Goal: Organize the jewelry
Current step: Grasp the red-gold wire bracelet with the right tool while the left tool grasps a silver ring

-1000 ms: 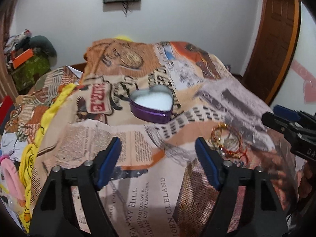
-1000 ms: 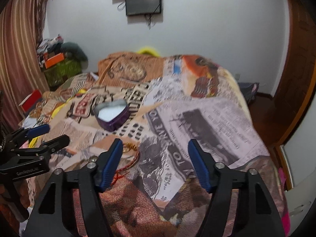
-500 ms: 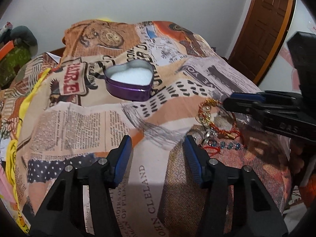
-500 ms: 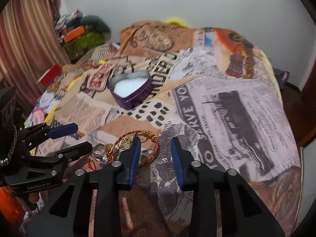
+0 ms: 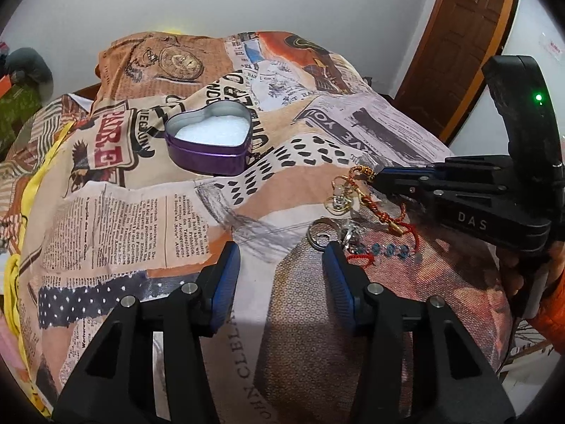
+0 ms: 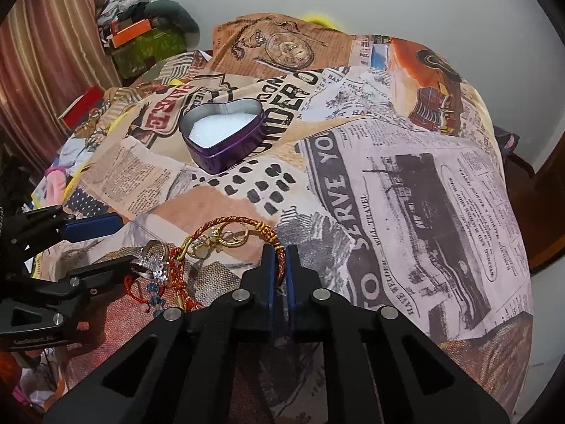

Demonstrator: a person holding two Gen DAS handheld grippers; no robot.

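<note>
A purple heart-shaped tin with a white lining stands open on the printed bedspread; it also shows in the right wrist view. A pile of jewelry lies nearer: a red-and-gold braided bracelet, gold rings, silver rings and a red cord with blue beads. My right gripper is shut on the braided bracelet; it also shows in the left wrist view. My left gripper is open and empty, its right finger beside the silver rings.
The bedspread covers a bed that falls away at the right and near edges. Clutter, an orange box and a curtain lie at the left. A wooden door stands at the back right.
My right gripper has moved down onto the pile and shut on the braided bracelet. My left gripper has moved closer to the jewelry and stays open.
</note>
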